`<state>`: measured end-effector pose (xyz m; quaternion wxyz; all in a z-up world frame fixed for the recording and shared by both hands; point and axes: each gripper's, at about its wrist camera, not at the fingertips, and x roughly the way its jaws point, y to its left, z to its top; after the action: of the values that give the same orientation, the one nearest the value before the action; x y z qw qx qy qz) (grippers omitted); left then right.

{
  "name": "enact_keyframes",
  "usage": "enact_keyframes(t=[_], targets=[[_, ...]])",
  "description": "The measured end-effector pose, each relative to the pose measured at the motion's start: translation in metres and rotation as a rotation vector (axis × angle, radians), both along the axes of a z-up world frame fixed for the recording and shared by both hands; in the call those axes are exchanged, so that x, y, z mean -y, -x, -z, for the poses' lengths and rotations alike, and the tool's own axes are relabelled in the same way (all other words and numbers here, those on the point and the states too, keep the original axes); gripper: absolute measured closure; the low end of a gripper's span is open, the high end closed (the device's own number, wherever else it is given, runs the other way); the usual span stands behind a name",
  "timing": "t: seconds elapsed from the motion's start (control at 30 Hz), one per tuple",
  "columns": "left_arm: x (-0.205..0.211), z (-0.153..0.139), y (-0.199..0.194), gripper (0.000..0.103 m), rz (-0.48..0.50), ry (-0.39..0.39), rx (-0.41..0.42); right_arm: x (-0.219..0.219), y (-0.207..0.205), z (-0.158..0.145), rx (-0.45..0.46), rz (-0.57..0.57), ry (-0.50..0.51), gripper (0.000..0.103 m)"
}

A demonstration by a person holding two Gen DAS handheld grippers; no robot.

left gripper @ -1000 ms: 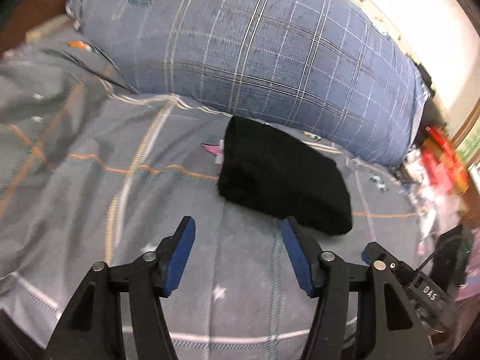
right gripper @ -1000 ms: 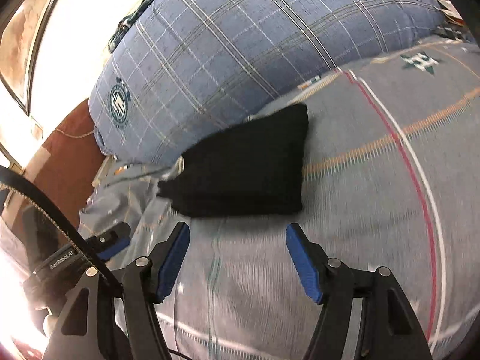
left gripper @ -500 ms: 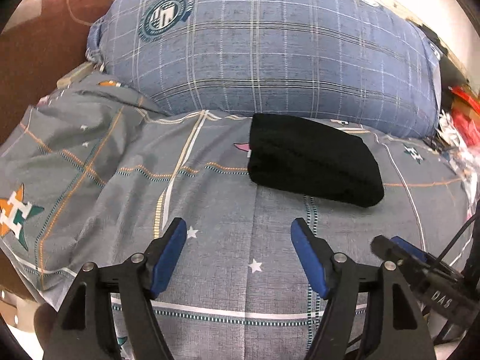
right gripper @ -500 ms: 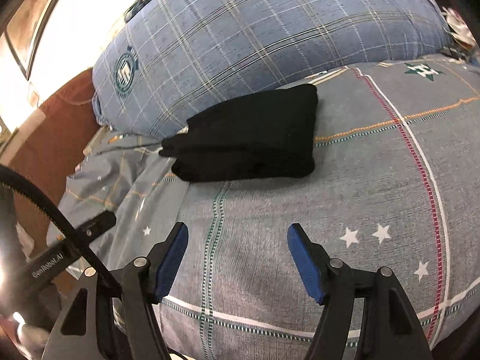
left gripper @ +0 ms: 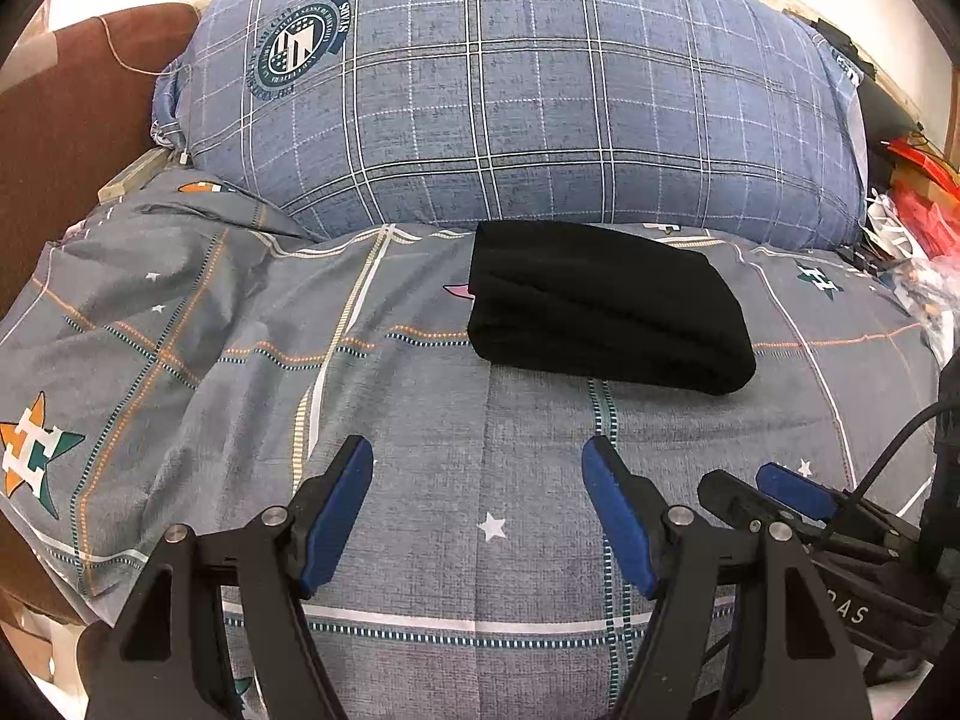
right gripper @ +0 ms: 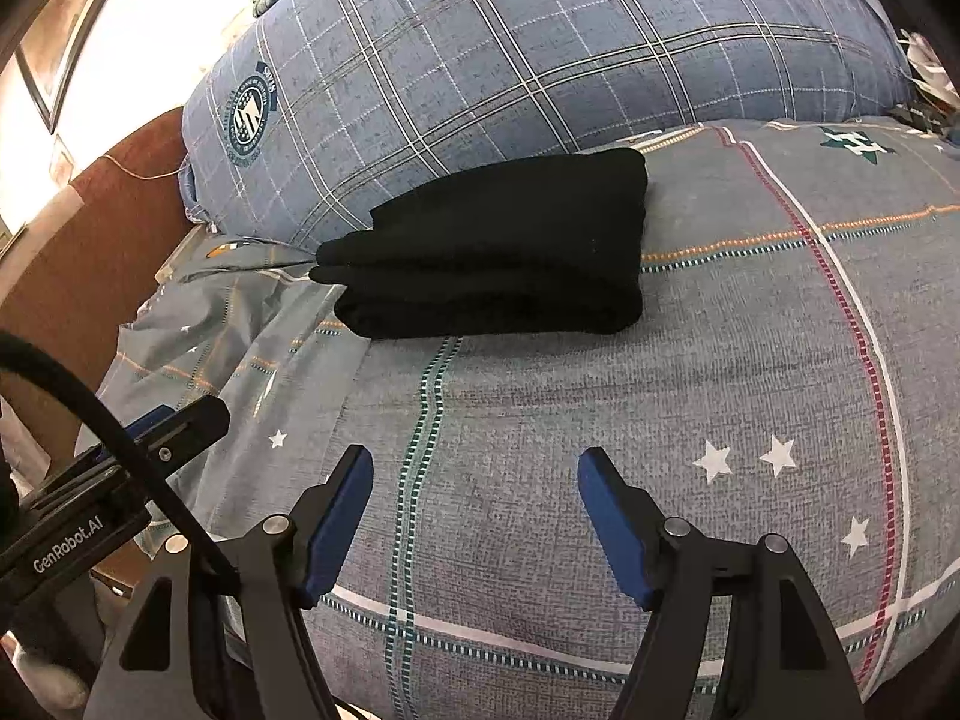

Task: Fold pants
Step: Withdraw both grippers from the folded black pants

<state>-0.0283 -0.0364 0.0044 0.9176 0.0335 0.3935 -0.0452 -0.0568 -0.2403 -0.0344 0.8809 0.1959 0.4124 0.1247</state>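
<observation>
Blue plaid pillow (left gripper: pixel 528 102) with a round crest, lettering too small to read, grey star-print bedspread (left gripper: pixel 420 450), folded black pants (left gripper: pixel 600 306) near its pillow-side edge, left gripper (left gripper: pixel 477 462) spread and empty, possibly "GenRobot.AI" on its body, right gripper (right gripper: pixel 474 468) spread, empty

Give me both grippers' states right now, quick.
Left gripper: open, holding nothing.
Right gripper: open, holding nothing; the folded black pants lie ahead, untouched.
</observation>
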Motion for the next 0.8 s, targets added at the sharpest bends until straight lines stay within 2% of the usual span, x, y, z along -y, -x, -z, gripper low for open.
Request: enact_keyframes(t=[0.8], targets=[[-0.001,0.015,-0.007,0.031,0.007,0.028,-0.065,-0.007,-0.007,0.012,-0.038,-0.007,0.000,0.026]])
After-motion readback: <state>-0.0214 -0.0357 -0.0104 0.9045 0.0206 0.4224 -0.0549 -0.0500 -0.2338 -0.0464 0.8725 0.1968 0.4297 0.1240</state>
